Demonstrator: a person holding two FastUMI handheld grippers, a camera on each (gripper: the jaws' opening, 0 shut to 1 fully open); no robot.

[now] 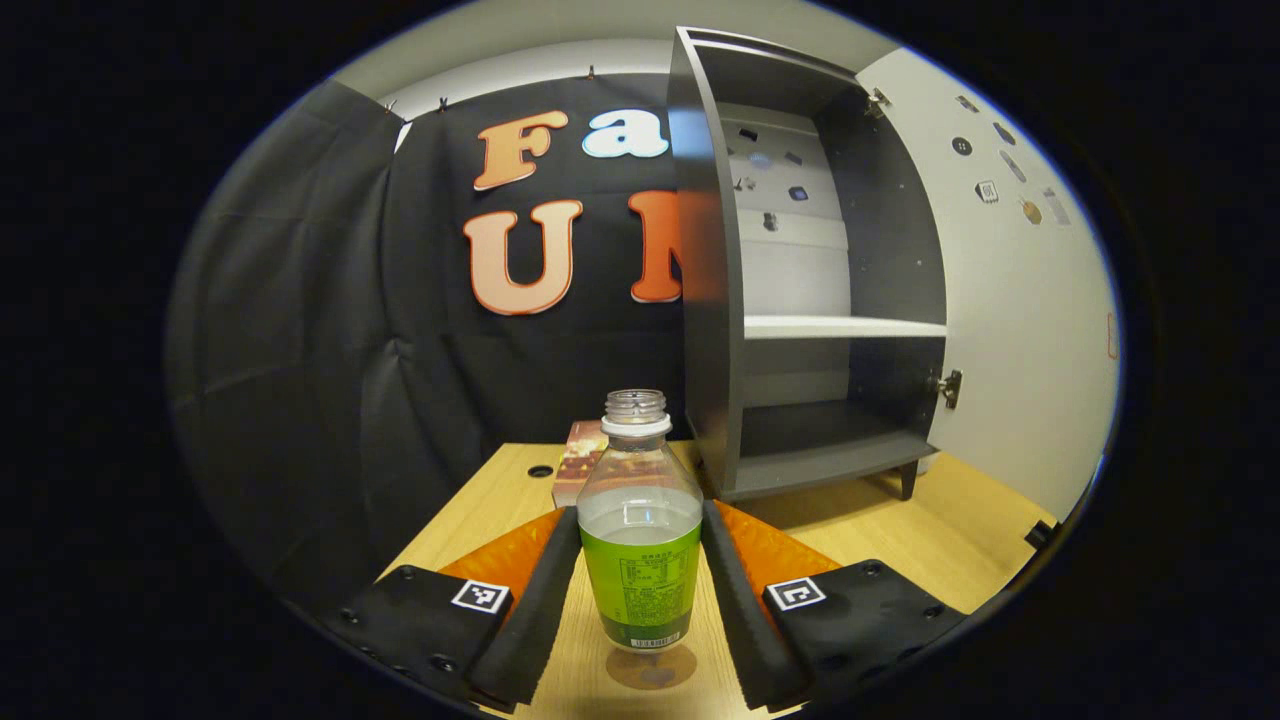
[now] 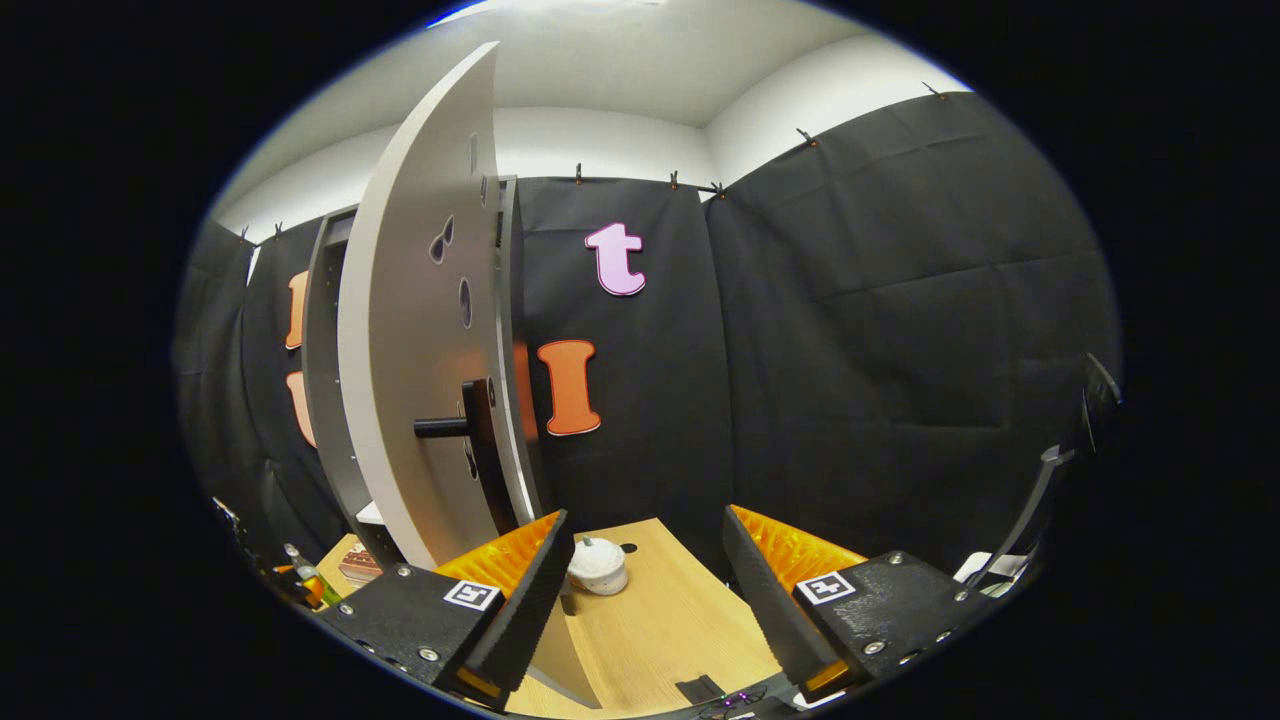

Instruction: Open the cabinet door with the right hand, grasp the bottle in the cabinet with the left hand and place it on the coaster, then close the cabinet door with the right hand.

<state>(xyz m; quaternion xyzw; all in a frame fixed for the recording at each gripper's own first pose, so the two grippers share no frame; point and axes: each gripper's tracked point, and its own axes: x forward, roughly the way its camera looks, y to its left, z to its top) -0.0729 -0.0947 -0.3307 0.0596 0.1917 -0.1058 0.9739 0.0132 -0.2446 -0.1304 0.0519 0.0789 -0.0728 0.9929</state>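
Note:
A clear, uncapped bottle [image 1: 640,560] with a green label stands upright between the fingers of my left gripper [image 1: 640,512], which press on both its sides. A brownish round coaster [image 1: 652,670] lies right under its base; I cannot tell whether the bottle touches it. Behind and to the right, the grey cabinet [image 1: 830,330] stands open with bare shelves, and its white door [image 1: 1010,300] is swung wide. In the right gripper view the door [image 2: 420,350] shows nearly edge-on with its black handle [image 2: 450,427]. My right gripper [image 2: 645,520] is open, below and to the right of the handle, holding nothing.
A brown box [image 1: 578,460] lies on the wooden table [image 1: 960,540] behind the bottle. A small white round object [image 2: 597,566] sits on the table just beyond my right gripper's left finger. Black cloth walls close the booth on all sides.

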